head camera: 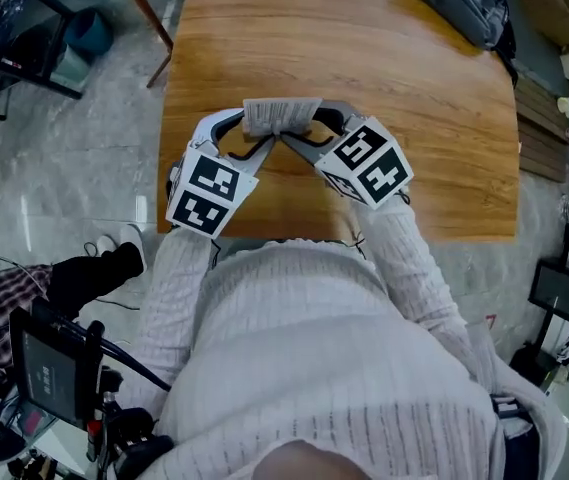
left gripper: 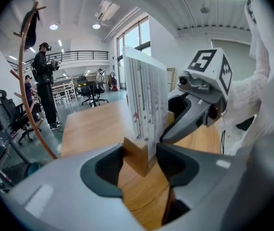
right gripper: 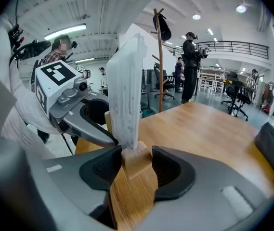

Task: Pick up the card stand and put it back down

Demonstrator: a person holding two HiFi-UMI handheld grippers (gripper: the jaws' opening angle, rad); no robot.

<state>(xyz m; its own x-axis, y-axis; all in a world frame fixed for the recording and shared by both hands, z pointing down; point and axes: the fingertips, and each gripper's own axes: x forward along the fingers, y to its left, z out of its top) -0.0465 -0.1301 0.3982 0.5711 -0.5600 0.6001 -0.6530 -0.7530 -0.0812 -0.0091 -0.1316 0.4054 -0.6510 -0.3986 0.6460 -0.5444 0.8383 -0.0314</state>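
The card stand [head camera: 281,116] is a small wooden block [left gripper: 137,154] with a white printed card [left gripper: 146,102] standing in it. It hangs above the wooden table [head camera: 364,58], held from both ends. My left gripper [head camera: 247,138] is shut on the block's left end, its pads pressing the wood in the left gripper view. My right gripper [head camera: 314,136] is shut on the other end of the block [right gripper: 136,159], and the card [right gripper: 127,93] rises upright between its jaws. The two grippers face each other across the stand.
A dark bag [head camera: 464,3] lies at the table's far right corner. A wooden coat rack [right gripper: 160,57] stands beyond the table's left side. People [left gripper: 45,83] stand in the hall behind. Bare tabletop stretches beyond the stand.
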